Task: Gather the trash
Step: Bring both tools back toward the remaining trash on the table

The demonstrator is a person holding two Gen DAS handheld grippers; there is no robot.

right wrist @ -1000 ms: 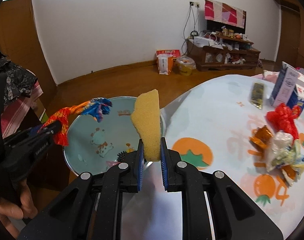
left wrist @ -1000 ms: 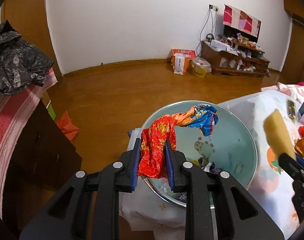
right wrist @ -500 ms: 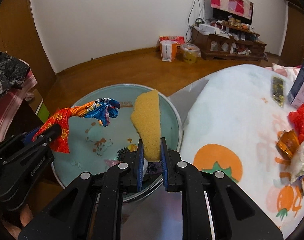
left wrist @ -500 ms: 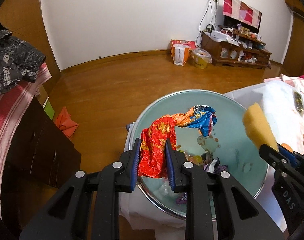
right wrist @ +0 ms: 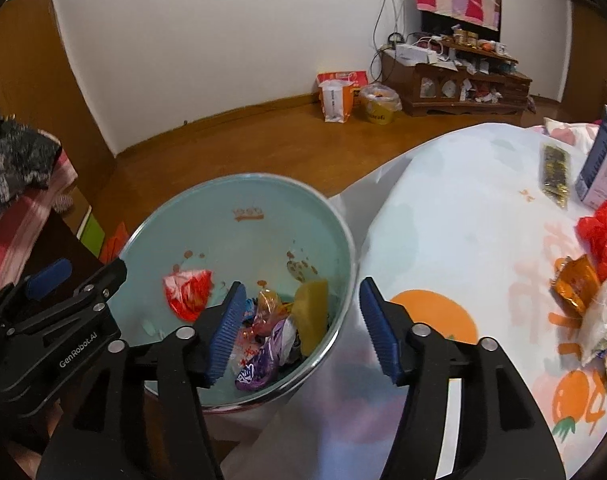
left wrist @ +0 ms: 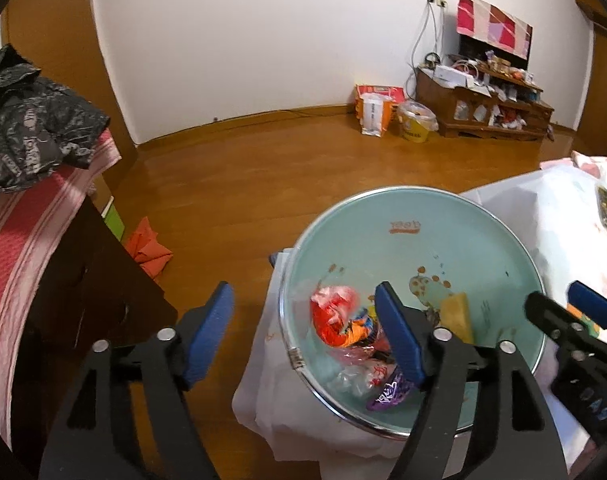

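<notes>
A pale green basin (left wrist: 455,240) (right wrist: 207,216) with a metal rim stands beside the table and holds several wrappers. The red-orange wrapper (left wrist: 337,322) (right wrist: 189,290) and the yellow sponge (left wrist: 457,316) (right wrist: 313,314) lie loose inside it. My left gripper (left wrist: 303,328) is open and empty above the basin's left rim. My right gripper (right wrist: 299,322) is open and empty above the basin's right rim; it also shows at the right of the left wrist view (left wrist: 571,312).
The table has a white cloth with orange fruit prints (right wrist: 463,240). On it lie a red wrapper (right wrist: 601,232), an orange wrapper (right wrist: 575,286), a clear bag (right wrist: 605,312), a dark packet (right wrist: 555,176) and a blue-white carton (right wrist: 603,168). A dark cabinet (left wrist: 83,280) stands at the left.
Both grippers have opened. The red-orange wrapper has dropped from the left gripper and the yellow sponge from the right gripper; both now lie in the basin.
</notes>
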